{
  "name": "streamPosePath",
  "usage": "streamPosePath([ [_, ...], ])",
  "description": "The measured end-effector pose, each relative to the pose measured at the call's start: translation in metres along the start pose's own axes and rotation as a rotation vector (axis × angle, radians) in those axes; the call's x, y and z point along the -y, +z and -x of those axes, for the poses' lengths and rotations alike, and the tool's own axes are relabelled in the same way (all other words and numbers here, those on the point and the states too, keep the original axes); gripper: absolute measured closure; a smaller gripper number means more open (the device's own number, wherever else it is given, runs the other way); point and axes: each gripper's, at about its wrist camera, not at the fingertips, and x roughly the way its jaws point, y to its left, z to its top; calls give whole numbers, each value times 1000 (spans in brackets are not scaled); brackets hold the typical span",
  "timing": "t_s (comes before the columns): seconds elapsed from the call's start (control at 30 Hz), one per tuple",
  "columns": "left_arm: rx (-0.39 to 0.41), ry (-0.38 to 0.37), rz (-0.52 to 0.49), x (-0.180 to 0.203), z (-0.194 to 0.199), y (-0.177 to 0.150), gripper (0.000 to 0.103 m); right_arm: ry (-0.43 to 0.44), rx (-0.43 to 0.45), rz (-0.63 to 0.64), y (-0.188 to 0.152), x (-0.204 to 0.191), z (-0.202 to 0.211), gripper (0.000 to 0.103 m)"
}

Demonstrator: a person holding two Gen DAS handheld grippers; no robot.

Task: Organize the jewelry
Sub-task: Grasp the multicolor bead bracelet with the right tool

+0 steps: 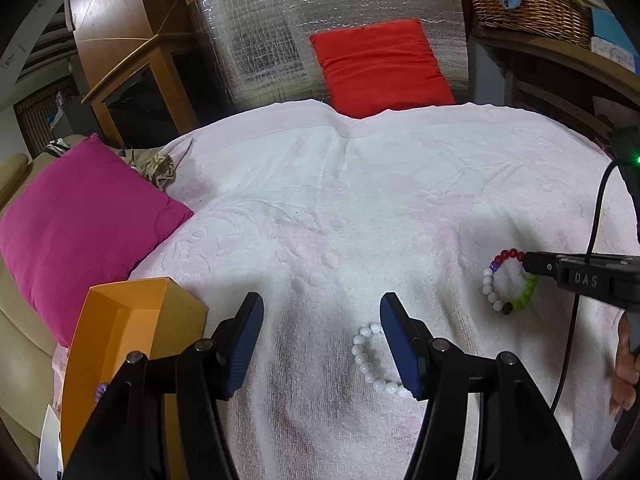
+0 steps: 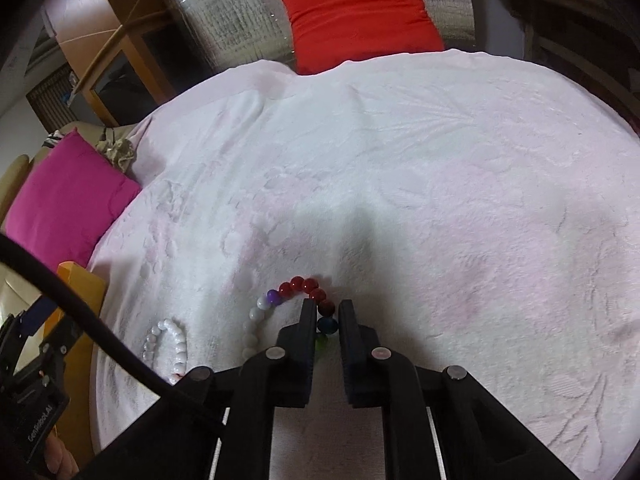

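A multicoloured bead bracelet [image 1: 508, 284] lies on the pale pink towel [image 1: 360, 200]. My right gripper [image 2: 326, 308] is shut on its dark red and blue beads [image 2: 326, 312]; it enters the left wrist view from the right [image 1: 532, 266]. A white bead bracelet [image 1: 366, 356] lies between the fingers of my left gripper [image 1: 322, 312], which is open above it. The white bracelet also shows in the right wrist view [image 2: 172, 340]. An orange box [image 1: 128, 320] stands at the towel's left edge with a purple bead item [image 1: 101, 390] inside.
A magenta cushion [image 1: 80, 232] lies left of the towel and a red cushion [image 1: 380, 64] at the far edge. A silver foil panel [image 1: 256, 40], wooden furniture [image 1: 132, 40] and a wicker basket [image 1: 528, 0] stand behind.
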Motion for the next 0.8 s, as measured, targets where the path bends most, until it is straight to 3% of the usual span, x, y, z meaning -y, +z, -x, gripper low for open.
streamPosePath([
  [0.23,0,3,-16,3,0,-1,42,27,0,-24,2,4,6,91],
  [0.4,-7,4,-27,7,-1,-3,41,72,-99,-90,-1,8,-7,88],
  [0.63,-24,-5,-41,10,-5,-6,41,69,-90,-72,-5,7,-10,85],
  [0.8,-119,-93,-14,-1,-23,-11,38,84,-91,-78,-5,8,-12,85],
])
